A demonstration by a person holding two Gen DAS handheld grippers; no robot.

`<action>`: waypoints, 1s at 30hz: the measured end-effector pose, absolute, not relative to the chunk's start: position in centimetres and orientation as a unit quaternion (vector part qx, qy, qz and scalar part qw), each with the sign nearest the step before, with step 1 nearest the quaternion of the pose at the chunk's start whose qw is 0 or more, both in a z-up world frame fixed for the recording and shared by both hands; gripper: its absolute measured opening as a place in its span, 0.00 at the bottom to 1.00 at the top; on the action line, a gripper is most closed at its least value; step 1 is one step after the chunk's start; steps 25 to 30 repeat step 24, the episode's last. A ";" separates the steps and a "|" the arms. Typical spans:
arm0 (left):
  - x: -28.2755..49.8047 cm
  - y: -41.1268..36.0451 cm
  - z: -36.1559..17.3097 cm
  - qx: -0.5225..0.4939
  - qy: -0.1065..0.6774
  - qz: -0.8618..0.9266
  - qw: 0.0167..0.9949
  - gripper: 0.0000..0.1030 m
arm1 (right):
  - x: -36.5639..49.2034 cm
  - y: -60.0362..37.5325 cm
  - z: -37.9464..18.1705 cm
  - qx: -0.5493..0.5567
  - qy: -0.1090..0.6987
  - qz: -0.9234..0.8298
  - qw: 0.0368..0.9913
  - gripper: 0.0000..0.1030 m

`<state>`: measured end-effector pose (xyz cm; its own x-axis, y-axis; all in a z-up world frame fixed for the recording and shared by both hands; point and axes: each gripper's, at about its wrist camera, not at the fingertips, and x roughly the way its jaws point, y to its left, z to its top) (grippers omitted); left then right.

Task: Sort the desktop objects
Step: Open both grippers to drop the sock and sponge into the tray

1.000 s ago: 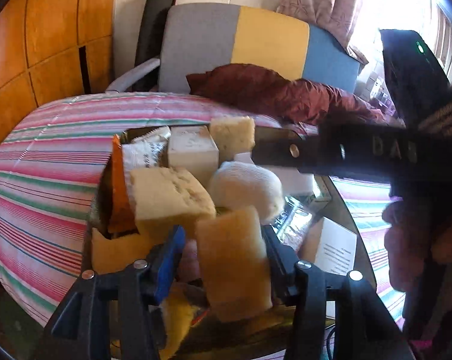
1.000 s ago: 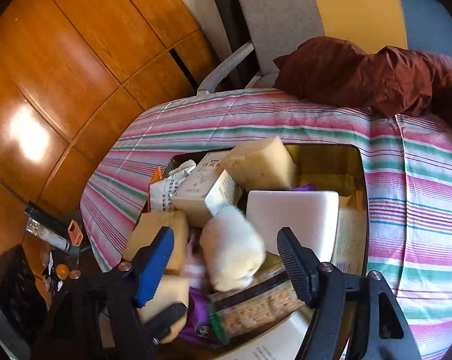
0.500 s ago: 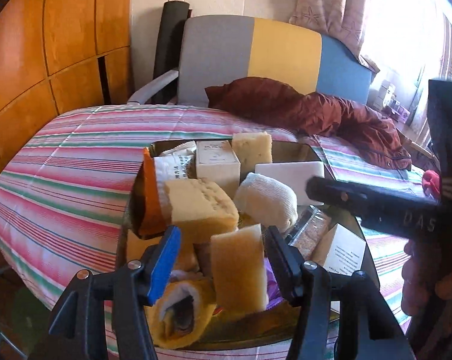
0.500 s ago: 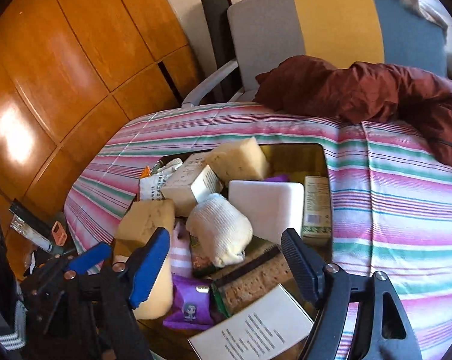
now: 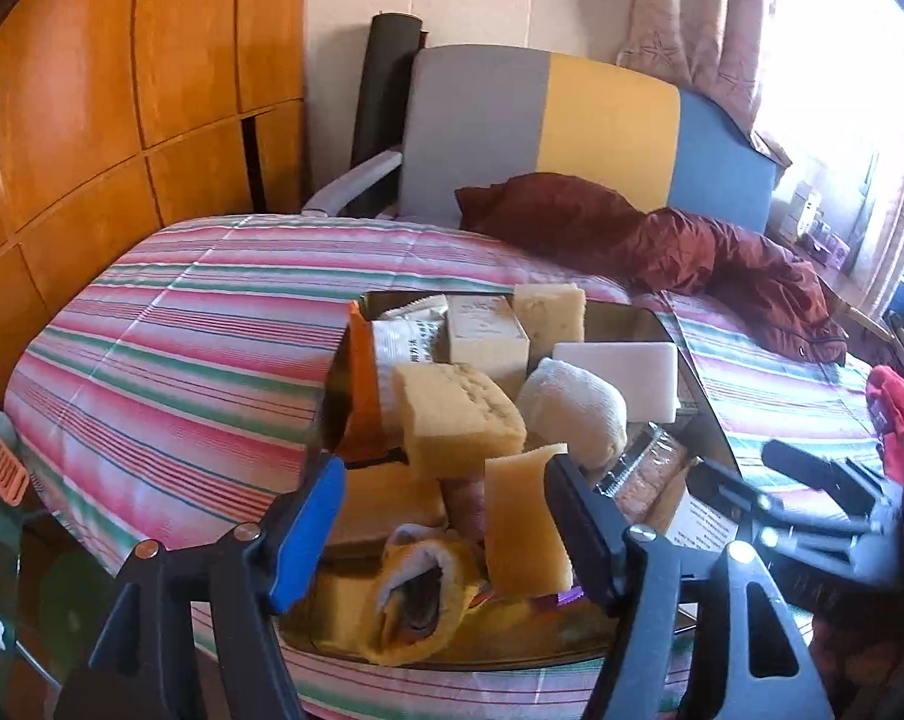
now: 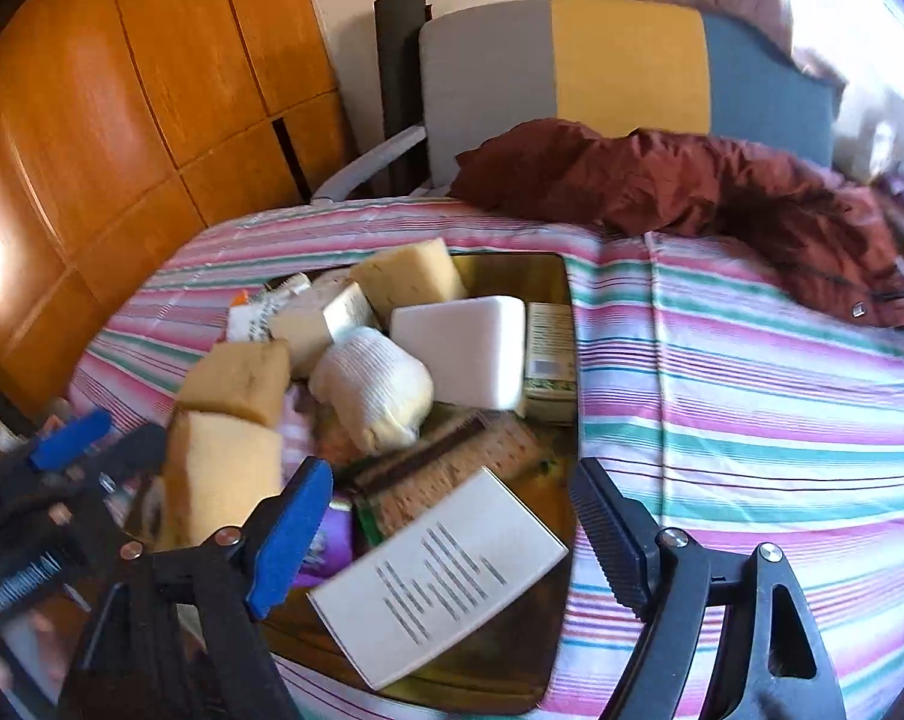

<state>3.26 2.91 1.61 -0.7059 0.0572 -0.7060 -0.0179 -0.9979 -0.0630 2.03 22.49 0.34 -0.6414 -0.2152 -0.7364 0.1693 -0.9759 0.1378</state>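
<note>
Sponges, boxes and a rolled white cloth (image 5: pixel 571 414) are piled in a dark tray (image 6: pixel 547 648) laid on the striped bedspread (image 5: pixel 170 354), with a white card (image 6: pixel 440 576) at the tray's near edge. Left tongs (image 5: pixel 446 516) are seen with jaws opening, an upright yellow sponge (image 5: pixel 523 528) standing between them, against the black pad and apart from the blue one. Right tongs (image 6: pixel 452 516) are likewise opening, over the card, with nothing gripped.
</note>
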 end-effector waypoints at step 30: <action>3.5 2.4 4.9 -0.335 -0.015 0.942 -0.032 0.53 | 4.3 20.5 1.1 0.379 0.018 -0.919 0.109 0.85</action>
